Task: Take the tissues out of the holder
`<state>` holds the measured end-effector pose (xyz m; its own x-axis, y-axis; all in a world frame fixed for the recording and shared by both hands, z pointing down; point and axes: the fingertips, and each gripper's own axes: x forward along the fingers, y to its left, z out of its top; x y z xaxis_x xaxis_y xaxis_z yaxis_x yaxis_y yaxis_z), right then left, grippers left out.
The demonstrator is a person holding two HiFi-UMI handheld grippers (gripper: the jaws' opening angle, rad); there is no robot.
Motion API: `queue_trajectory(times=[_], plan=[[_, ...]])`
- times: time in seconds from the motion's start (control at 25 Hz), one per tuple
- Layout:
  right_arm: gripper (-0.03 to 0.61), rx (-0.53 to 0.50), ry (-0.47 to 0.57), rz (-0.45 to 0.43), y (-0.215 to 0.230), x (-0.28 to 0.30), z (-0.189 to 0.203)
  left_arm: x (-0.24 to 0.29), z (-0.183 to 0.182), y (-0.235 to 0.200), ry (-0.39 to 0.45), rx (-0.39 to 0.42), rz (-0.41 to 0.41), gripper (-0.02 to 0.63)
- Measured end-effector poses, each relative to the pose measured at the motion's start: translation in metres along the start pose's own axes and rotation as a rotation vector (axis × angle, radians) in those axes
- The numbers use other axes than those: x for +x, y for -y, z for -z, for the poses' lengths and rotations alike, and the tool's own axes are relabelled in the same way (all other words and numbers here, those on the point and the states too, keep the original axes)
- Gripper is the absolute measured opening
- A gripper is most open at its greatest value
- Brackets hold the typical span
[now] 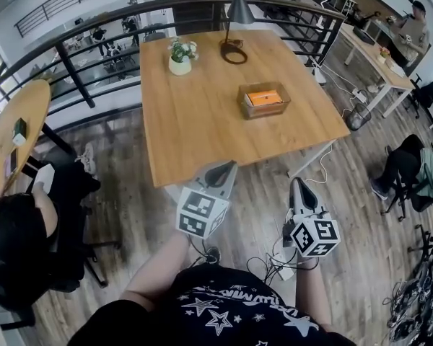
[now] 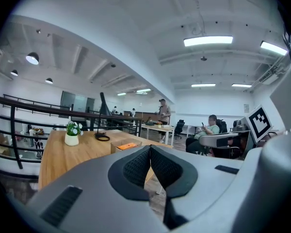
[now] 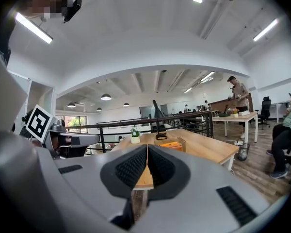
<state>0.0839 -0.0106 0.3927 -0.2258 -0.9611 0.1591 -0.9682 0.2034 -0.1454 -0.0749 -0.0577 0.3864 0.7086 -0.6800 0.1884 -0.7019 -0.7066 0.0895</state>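
A clear box-shaped tissue holder (image 1: 264, 99) with an orange tissue pack inside stands on the right half of the wooden table (image 1: 195, 128). It also shows small in the left gripper view as the holder (image 2: 126, 145) and in the right gripper view as the holder (image 3: 173, 143). Both grippers hang short of the table's near edge, well away from the holder. My left gripper (image 1: 218, 174) is shut with nothing between its pads (image 2: 138, 166). My right gripper (image 1: 301, 191) is shut and empty too, its pads (image 3: 159, 168) meeting.
A small potted plant (image 1: 180, 56) and a black desk lamp (image 1: 234, 20) stand at the table's far end. A black railing (image 1: 86, 34) runs behind the table. A seated person (image 1: 22, 222) is at the left, other people at desks to the right. Cables (image 1: 281, 262) lie on the floor.
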Motion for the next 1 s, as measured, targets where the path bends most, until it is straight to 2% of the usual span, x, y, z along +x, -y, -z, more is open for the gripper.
queue_trajectory(times=[0.32,0.52,0.72,1.0], plan=[[0.015,-0.003,-0.009,0.02,0.009,0.036,-0.002,0.033,0.004,-0.026,-0.006,-0.033,0.025,0.012],[0.015,0.021,-0.001,0.03,0.034,0.054,-0.005,0.053,-0.002,-0.029,-0.004,-0.054,0.034,0.012],[0.015,0.031,-0.001,-0.01,0.06,0.091,-0.006,0.081,-0.006,-0.038,0.001,-0.039,-0.008,0.012],[0.015,0.042,-0.008,-0.082,0.115,0.148,-0.022,0.142,-0.009,-0.051,-0.022,-0.067,-0.091,0.012]])
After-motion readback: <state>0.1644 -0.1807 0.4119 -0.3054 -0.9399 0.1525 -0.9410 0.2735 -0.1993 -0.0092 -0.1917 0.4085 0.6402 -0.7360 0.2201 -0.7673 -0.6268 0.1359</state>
